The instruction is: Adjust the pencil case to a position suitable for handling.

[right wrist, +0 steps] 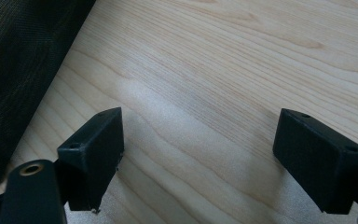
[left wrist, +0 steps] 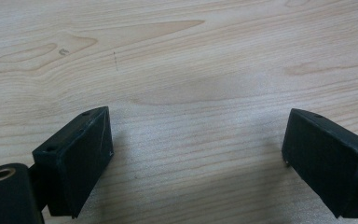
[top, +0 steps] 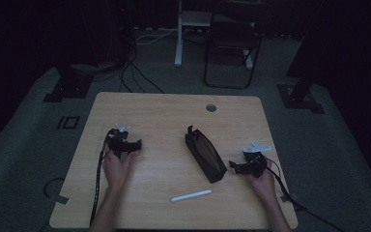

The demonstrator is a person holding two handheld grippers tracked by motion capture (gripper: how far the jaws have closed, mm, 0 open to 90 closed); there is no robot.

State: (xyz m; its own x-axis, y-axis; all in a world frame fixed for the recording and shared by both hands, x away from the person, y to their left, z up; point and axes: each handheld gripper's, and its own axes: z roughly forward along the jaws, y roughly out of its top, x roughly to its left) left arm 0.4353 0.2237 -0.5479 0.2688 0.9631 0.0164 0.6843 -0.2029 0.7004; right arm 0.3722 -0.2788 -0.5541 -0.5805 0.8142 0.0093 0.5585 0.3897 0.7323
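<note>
Right now both my grippers, left (top: pixel 134 144) and right (top: pixel 235 166), rest on the counter (top: pixel 164 121) with jaws wide apart, empty. My right one sits just beside the black pouch (top: pixel 205 154); a careless nudge could, I judge, shove it toward the white pen (top: pixel 191 195).

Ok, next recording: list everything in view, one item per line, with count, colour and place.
table: one, light wood, centre.
pouch: one, black, open, lying right of the table's centre.
pen: one, white, near the front edge.
hole: one, grey, at the table's far edge.
chair: one, black, on the floor beyond the table.
cables: several, black and white, on the floor behind.
left gripper: one, black, open, on the table's left.
right gripper: one, black, open, beside the pouch.
hands: two, at the front edge.
</note>
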